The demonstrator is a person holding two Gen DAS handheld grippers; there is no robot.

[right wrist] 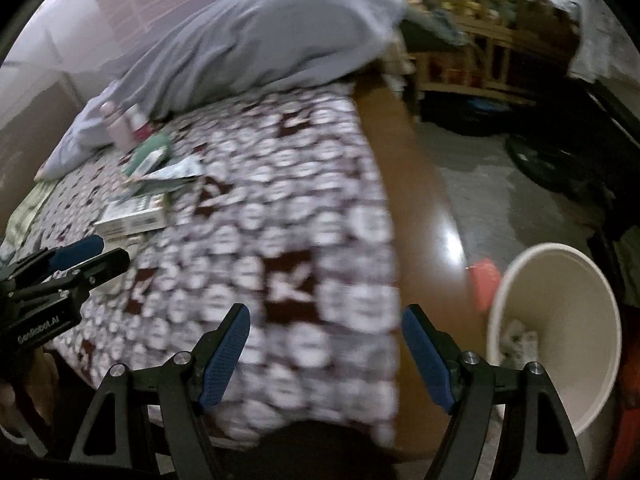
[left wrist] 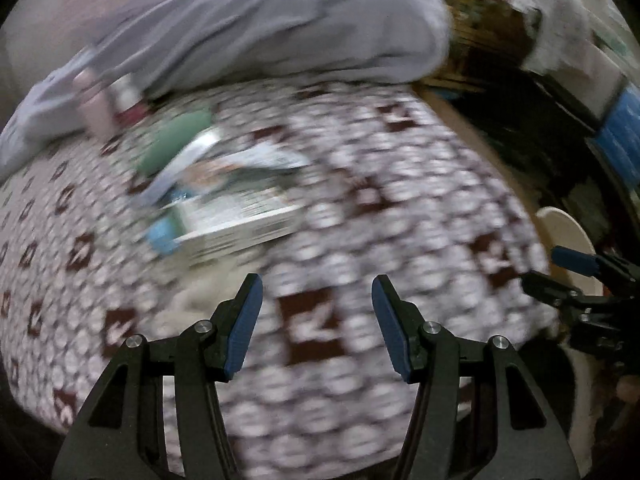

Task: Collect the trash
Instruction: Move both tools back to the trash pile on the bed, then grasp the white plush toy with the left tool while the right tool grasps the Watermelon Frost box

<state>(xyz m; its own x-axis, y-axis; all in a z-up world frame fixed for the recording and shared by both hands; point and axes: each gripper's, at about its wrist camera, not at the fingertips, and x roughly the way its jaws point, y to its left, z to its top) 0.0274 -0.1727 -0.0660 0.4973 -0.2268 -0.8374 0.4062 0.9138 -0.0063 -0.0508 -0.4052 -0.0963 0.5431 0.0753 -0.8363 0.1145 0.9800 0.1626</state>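
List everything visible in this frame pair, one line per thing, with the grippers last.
Bedspread: one, white and dark-brown patterned, covering the bed.
Duvet: one, grey, bunched at the far end of the bed.
Flat box: one, white with print, on the bedspread, left of middle.
Wrappers and packets: a few, pale and green, just beyond the box; blurred, exact count unclear.
Bottles: two or so, pinkish and white, by the duvet edge.
Bin: one, cream, on the floor right of the bed, with scraps inside.
Red item: one, between bed and bin; too blurred to identify.
Shelves: wooden, cluttered, far right.
Left gripper: open, empty, over the bedspread.
Right gripper: open, empty, near the bed's edge.
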